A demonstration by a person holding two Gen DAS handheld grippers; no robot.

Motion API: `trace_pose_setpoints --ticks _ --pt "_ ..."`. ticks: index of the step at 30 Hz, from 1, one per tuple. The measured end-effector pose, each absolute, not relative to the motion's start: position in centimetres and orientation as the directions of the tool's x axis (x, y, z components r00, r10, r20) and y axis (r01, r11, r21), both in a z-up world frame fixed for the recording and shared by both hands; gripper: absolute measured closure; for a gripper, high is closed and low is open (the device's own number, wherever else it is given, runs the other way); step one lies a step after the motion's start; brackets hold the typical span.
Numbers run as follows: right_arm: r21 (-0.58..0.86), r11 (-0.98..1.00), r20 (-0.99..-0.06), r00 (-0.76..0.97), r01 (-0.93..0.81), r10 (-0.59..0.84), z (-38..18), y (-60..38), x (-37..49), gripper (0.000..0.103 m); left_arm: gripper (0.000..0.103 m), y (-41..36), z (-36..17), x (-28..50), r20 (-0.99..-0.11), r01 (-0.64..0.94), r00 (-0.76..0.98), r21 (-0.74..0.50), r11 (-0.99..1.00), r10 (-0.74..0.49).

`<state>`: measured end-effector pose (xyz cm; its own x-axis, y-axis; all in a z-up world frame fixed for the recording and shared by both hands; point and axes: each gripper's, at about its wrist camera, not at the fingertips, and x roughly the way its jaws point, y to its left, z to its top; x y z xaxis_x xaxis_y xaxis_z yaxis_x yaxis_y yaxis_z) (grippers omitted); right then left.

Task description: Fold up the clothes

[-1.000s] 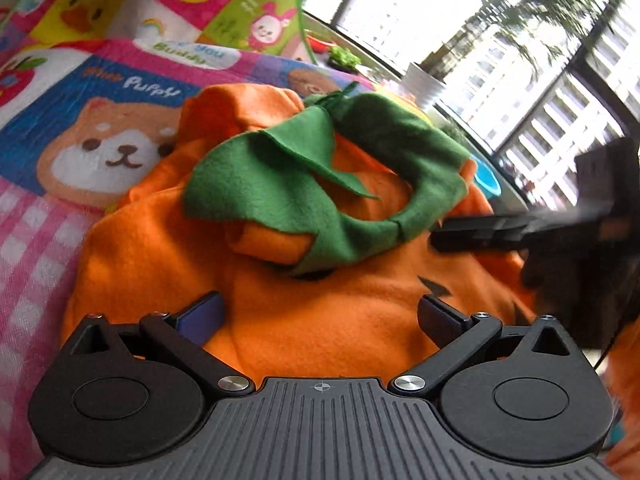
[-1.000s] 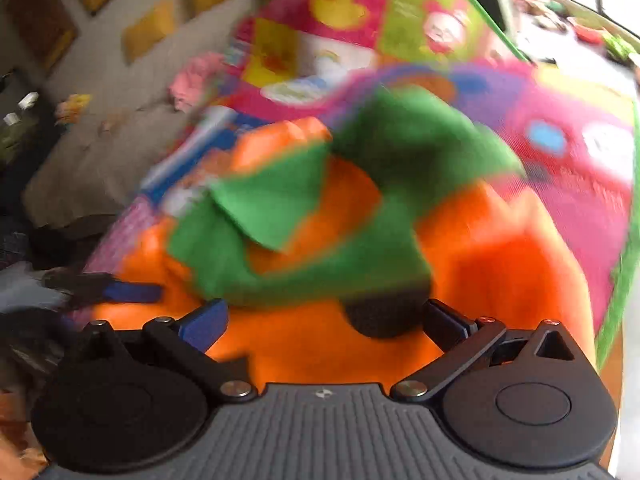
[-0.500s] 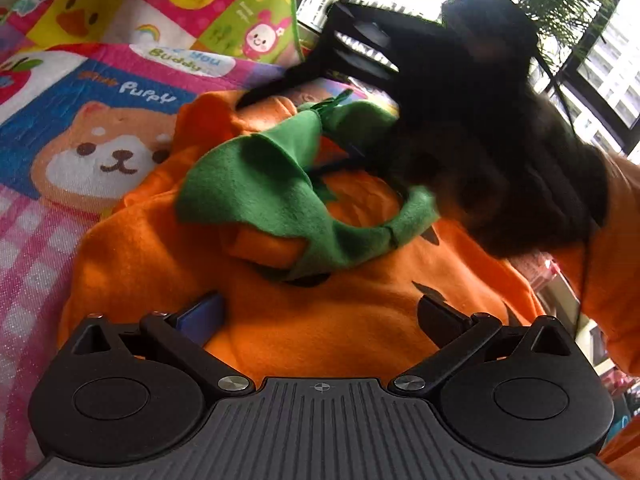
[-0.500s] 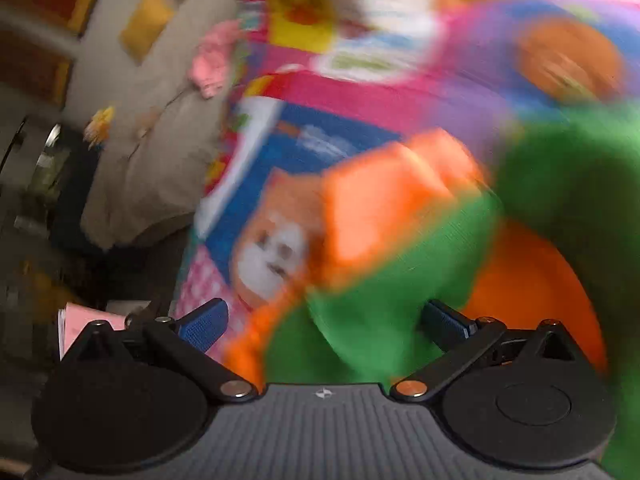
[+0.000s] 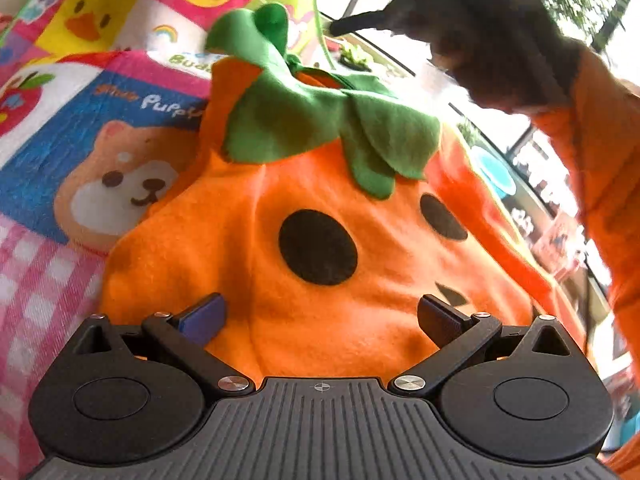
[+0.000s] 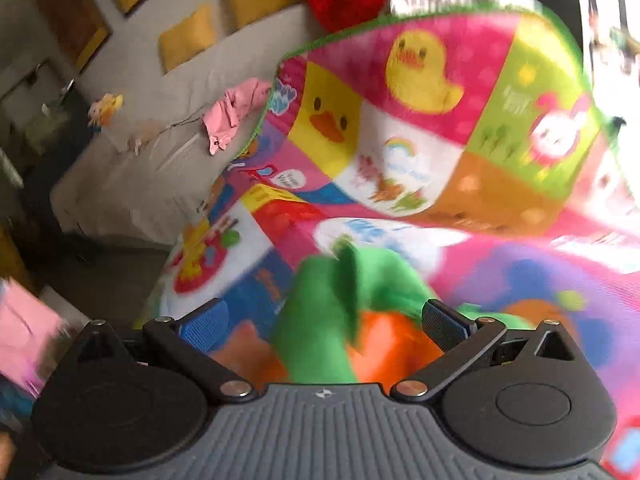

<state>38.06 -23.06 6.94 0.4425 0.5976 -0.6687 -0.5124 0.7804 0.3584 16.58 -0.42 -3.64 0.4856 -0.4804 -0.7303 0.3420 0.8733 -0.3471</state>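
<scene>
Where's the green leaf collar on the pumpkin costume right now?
In the left wrist view, the green leaf collar tops the orange pumpkin costume, above its black eyes, right of the mat's puppy picture.

The left black two-finger gripper [image 5: 320,314] is showing a ribbed dark grey housing, two round black discs, silver screws at the linkage pivots and blue finger pads [image 5: 202,316]. The right black two-finger gripper [image 6: 322,320] is looking the same, with textured blue pads [image 6: 204,324] and a small crosshair mark.

The costume's [image 5: 320,248] green collar [image 5: 320,120] has been flipped away from the left claw [image 5: 320,316], uncovering black eyes; the right claw [image 6: 324,320] has withdrawn past it
</scene>
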Motion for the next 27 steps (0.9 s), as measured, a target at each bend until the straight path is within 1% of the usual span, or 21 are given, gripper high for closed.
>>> trace_pose_setpoints --ticks 3,7,8,10,13,15,16,17,18,19,21,23,24,27 --pt "0.296 0.826 -0.637 0.545 -0.479 0.545 7.3 -27.5 35.4 0.0 0.0 -0.8 -3.0 17.1 -0.736 0.365 0.48 -0.327 0.872 -0.477" --pt "0.104 0.92 -0.638 0.684 -0.379 0.354 6.3 -31.8 32.9 0.0 0.0 -0.9 -0.3 19.4 -0.684 0.392 0.547 -0.3 0.87 -0.483" --pt "0.119 0.927 -0.642 0.685 -0.356 0.345 5.8 -32.9 32.7 0.0 0.0 -1.0 0.4 20.1 -0.667 0.399 0.566 -0.293 0.869 -0.485" --pt "0.241 0.918 -0.657 0.644 -0.314 0.393 4.1 -35.0 33.2 0.0 0.0 -1.1 1.5 21.2 -0.632 0.402 0.59 -0.309 0.862 -0.502" --pt "0.498 0.837 -0.636 0.56 -0.228 0.531 1.2 -37.4 34.9 0.0 0.0 -1.2 2.3 23.1 -0.591 0.406 0.598 -0.359 0.84 -0.542" --pt "0.596 0.783 -0.637 0.49 -0.177 0.595 -0.8 -37.1 36.4 0.0 0.0 -1.6 2.2 24.3 -0.588 0.4 0.595 -0.375 0.836 -0.548" --pt "0.631 0.756 -0.637 0.438 -0.176 0.634 -1.8 -36.2 37.2 0.0 0.0 -2.0 2.0 24.9 -0.602 0.387 0.594 -0.367 0.846 -0.533" --pt "0.677 0.711 -0.62 0.375 -0.189 0.689 -2.5 -35.1 37.9 0.0 0.0 -2.4 1.8 25.4 -0.616 0.375 0.593 -0.359 0.855 -0.519" --pt "0.724 0.658 -0.584 0.323 -0.205 0.744 -2.7 -34.2 38.5 0.0 0.0 -2.5 1.6 25.5 -0.625 0.371 0.587 -0.355 0.858 -0.514" --pt "0.76 0.608 -0.536 0.308 -0.229 0.786 -2.3 -33.4 38.9 0.0 0.0 -2.7 1.5 25.7 -0.635 0.368 0.582 -0.351 0.861 -0.508" --pt "0.806 0.521 -0.429 0.33 -0.281 0.841 -0.8 -32.7 39.9 0.0 0.0 -2.8 1.4 26.0 -0.651 0.368 0.576 -0.333 0.868 -0.494" --pt "0.823 0.47 -0.331 0.403 -0.319 0.853 1.1 -33.0 41.3 0.0 0.0 -2.6 1.4 26.4 -0.658 0.359 0.582 -0.319 0.877 -0.477" --pt "0.819 0.474 -0.321 0.425 -0.324 0.846 1.6 -33.2 42.1 0.0 0.0 -2.5 1.4 26.7 -0.658 0.351 0.588 -0.317 0.881 -0.471" --pt "0.783 0.545 -0.381 0.461 -0.301 0.802 1.9 -33.9 44.5 0.0 0.0 -2.3 1.3 27.7 -0.655 0.327 0.604 -0.315 0.891 -0.454"
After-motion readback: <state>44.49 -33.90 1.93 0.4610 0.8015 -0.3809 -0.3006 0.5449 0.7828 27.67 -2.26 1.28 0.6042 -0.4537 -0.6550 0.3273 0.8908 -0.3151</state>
